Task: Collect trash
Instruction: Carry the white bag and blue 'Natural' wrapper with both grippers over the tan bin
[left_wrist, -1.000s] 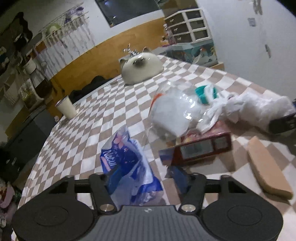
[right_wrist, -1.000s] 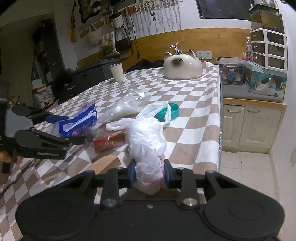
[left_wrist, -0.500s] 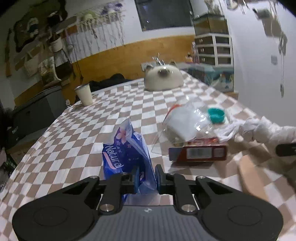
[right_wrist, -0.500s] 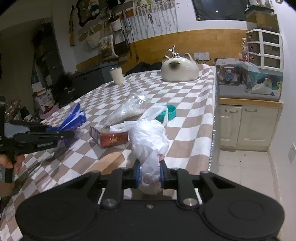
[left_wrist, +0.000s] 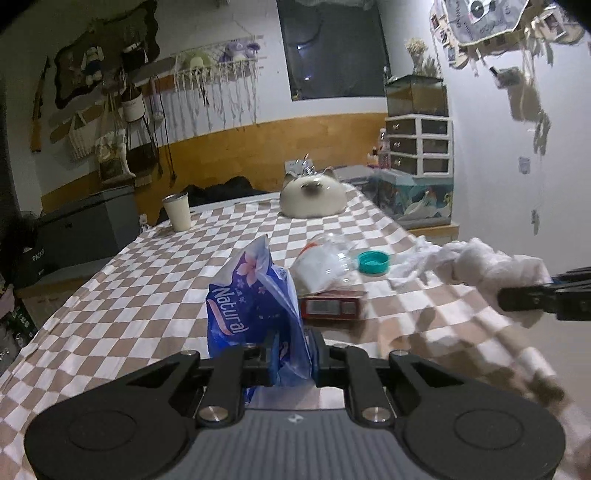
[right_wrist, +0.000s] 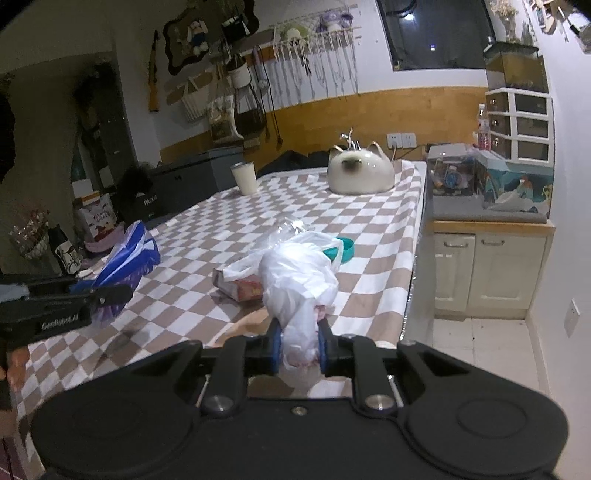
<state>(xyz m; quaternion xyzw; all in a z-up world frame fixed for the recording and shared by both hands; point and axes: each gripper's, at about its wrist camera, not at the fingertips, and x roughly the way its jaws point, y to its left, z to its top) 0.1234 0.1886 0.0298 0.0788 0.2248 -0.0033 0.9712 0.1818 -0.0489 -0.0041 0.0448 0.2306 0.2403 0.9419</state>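
Observation:
My left gripper (left_wrist: 293, 356) is shut on a blue "Natural" plastic wrapper (left_wrist: 251, 306) and holds it above the checkered table (left_wrist: 147, 295). The wrapper also shows in the right wrist view (right_wrist: 129, 258). My right gripper (right_wrist: 299, 345) is shut on a crumpled white plastic bag (right_wrist: 295, 273), lifted over the table's right side; the bag also shows in the left wrist view (left_wrist: 480, 266). On the table lie a red carton (left_wrist: 328, 306), a clear plastic bag (left_wrist: 325, 262) and a teal lid (left_wrist: 373, 262).
A cat-shaped ceramic dish (left_wrist: 312, 195) and a cream cup (left_wrist: 178, 212) stand at the table's far end. A cabinet (right_wrist: 487, 266) with boxes and drawers stands right of the table. A dark bin (left_wrist: 85, 229) stands at the left.
My left gripper closed on the blue wrapper and lifted it off the table. My right gripper tightened on the white bag and raised it. Both views have tilted up.

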